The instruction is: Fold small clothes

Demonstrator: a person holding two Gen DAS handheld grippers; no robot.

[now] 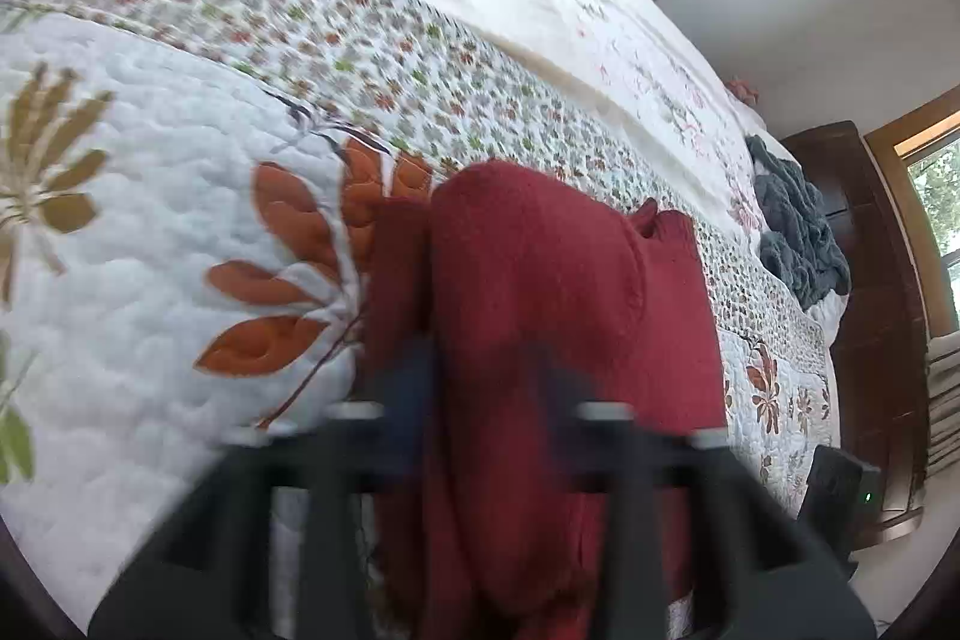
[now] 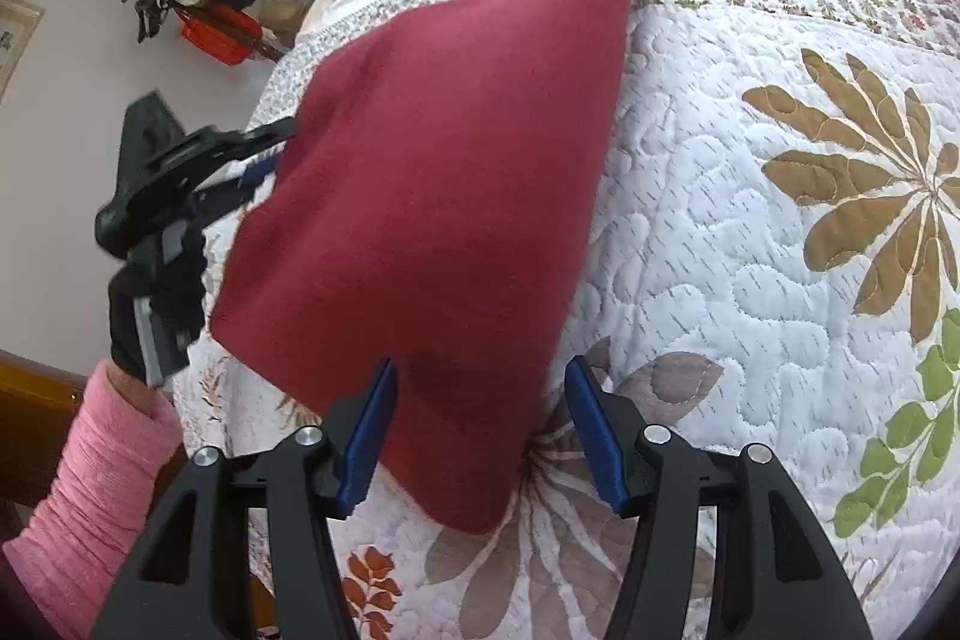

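While blurred, left gripper (image 1: 489,400) seemingly clamps red sweater (image 2: 432,196), right gripper (image 2: 480,430) spread wide, quilt (image 2: 750,250) beneath.

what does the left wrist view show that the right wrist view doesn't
Only the left wrist view shows a crumpled grey blanket at the far end of the bed, a dark wooden headboard and a window.

Only the right wrist view shows the left gripper from outside, shut on the garment's edge, the pink sleeve behind it, and the open right gripper with its blue pads.

Both show the red knit garment on the floral quilt.
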